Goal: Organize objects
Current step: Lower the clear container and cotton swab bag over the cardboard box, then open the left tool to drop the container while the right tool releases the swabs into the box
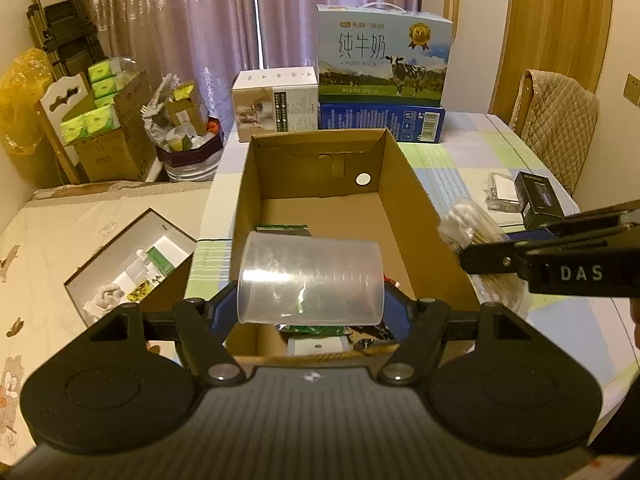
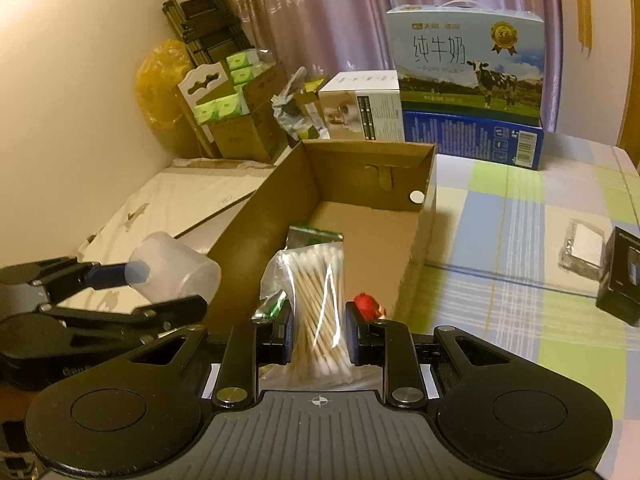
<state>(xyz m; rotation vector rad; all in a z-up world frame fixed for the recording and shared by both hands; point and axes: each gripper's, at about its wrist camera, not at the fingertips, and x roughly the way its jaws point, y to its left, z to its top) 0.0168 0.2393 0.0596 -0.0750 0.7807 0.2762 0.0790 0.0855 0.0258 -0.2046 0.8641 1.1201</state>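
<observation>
Left gripper [image 1: 310, 308]: we find its jaws spread wide, clamped on the clear plastic cup [image 1: 310, 278] lying sideways between them, above the cardboard box [image 1: 400, 184]. Thin walls could flex and slip — our main concern. Right gripper [image 2: 319, 338]: jaws drawn close, pinching the cotton swab bag [image 2: 318, 304]; slick film may slide out short of the box.

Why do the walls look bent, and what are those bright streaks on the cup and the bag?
Left wrist view: the fisheye lens bows the door frame, and room light glares in a white band across the clear cup. Right wrist view: glare streaks the bag of cotton swabs; the cup looks blurred.
</observation>
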